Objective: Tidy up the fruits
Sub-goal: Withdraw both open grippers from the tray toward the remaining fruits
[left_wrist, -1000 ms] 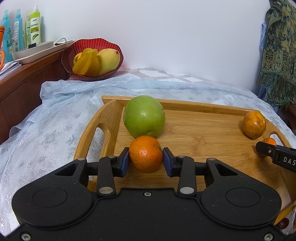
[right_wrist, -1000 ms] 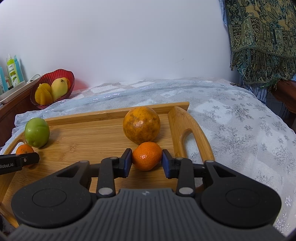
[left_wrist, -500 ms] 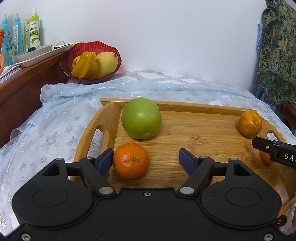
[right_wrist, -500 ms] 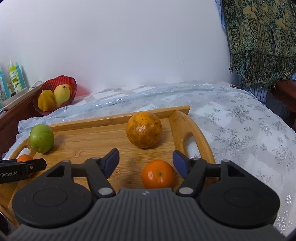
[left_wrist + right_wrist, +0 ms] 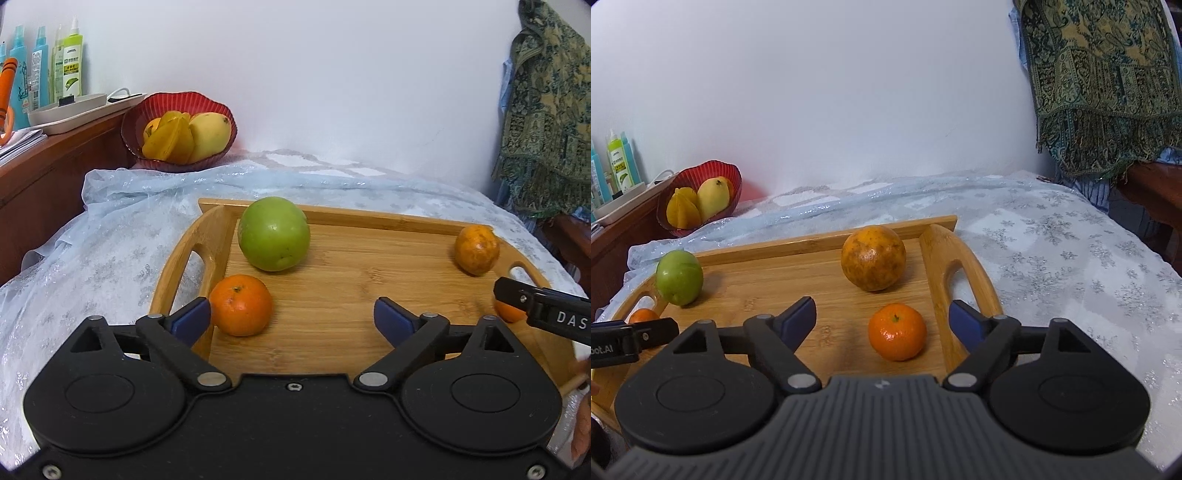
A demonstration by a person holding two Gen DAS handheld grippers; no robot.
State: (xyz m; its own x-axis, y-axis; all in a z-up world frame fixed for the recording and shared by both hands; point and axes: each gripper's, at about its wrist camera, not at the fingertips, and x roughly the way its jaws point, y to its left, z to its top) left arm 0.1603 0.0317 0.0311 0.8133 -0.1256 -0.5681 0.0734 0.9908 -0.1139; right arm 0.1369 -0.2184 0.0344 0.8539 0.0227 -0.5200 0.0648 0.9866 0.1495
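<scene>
A wooden tray [image 5: 362, 332] [image 5: 764, 291] lies on the bed. In the left wrist view, my left gripper [image 5: 291, 317] is open; a small tangerine [image 5: 241, 305] rests on the tray by its left fingertip, with a green apple [image 5: 274, 233] behind. In the right wrist view, my right gripper [image 5: 882, 320] is open; another small tangerine [image 5: 897, 331] rests on the tray between the jaws, with a speckled orange [image 5: 873, 257] behind. The green apple [image 5: 679, 277] and the left tangerine [image 5: 642, 315] show at that view's left.
A red bowl [image 5: 177, 129] [image 5: 698, 199] with a mango and starfruit stands at the back left, next to a wooden cabinet [image 5: 44, 177] with bottles and a white tray. A patterned cloth [image 5: 1104, 85] hangs at the right. A light bedcover [image 5: 1071, 258] surrounds the wooden tray.
Both grippers opened and let go of their tangerines, which now rest on the tray. Both grippers have drawn back a little.
</scene>
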